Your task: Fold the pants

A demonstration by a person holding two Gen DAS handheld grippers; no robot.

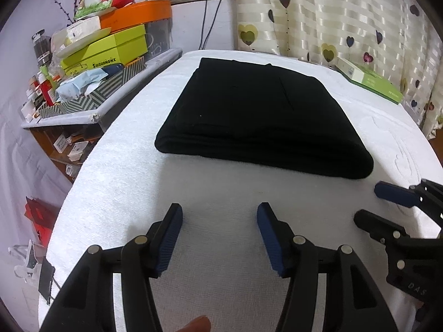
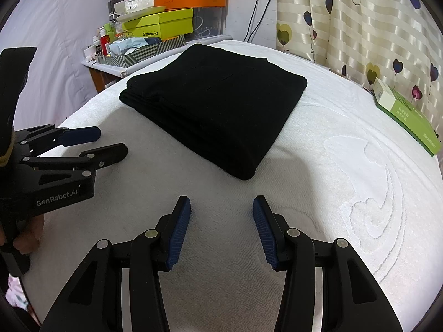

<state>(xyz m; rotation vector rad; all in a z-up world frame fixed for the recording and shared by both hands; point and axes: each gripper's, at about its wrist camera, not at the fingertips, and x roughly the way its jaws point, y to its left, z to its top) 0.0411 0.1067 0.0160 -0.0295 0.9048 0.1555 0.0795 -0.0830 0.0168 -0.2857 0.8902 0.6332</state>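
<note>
Black pants lie folded into a thick flat rectangle on a white towel-covered table; in the right wrist view the pants sit ahead and slightly left. My left gripper hovers over bare towel just short of the pants' near folded edge, open, nothing between its blue pads. My right gripper also stands open over the towel, near the pants' front corner, holding nothing. Each gripper shows in the other's view: the right gripper at the right edge, the left gripper at the left.
A cluttered side shelf with yellow-green and orange boxes, bottles and a striped tray stands left of the table. A green-and-white box lies on the table's far right edge. A heart-patterned curtain hangs behind. A hand grips the left tool.
</note>
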